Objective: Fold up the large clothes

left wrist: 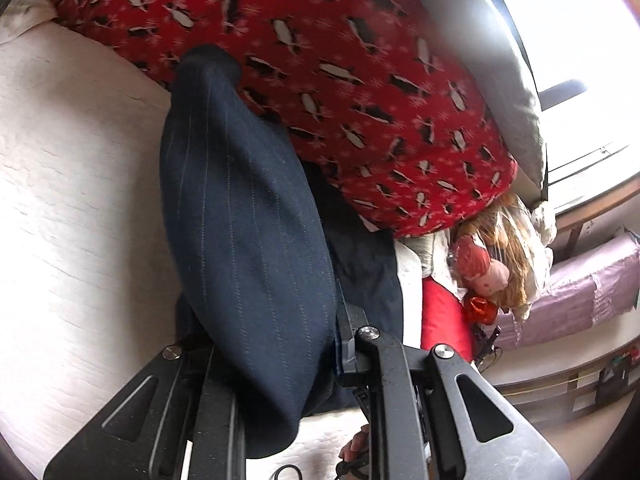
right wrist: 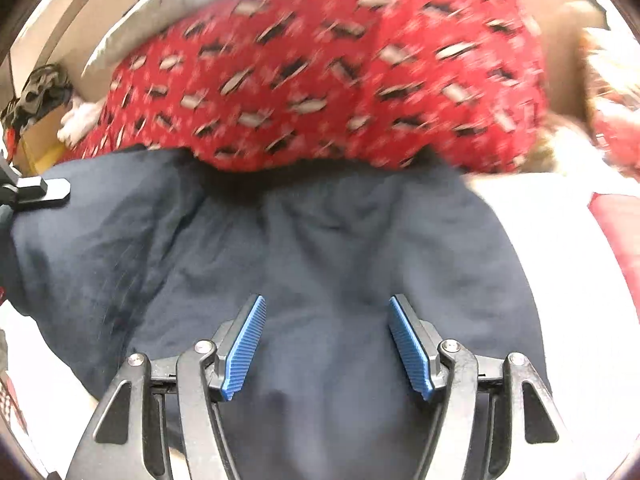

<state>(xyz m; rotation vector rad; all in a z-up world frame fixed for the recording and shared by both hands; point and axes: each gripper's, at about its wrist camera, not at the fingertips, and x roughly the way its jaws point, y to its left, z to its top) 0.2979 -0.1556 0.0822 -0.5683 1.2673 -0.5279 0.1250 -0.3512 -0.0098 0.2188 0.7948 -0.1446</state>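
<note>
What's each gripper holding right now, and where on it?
Left gripper is shut on a bunched fold of the navy pinstriped garment. Right gripper is open over the garment, holding nothing.

Support: white textured bed cover (left wrist: 80, 208) is carrying all items | On it: navy pinstriped fabric garment (right wrist: 320, 248) is lying spread | Far edge: red penguin-print fleece blanket (left wrist: 328, 64) is resting, overlapping the garment's far end

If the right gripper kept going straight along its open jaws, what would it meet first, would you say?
Most likely the navy garment, which fills the view between and beyond the right gripper. The red penguin-print fabric lies farther on. Depth is hard to judge through the blur.
</note>
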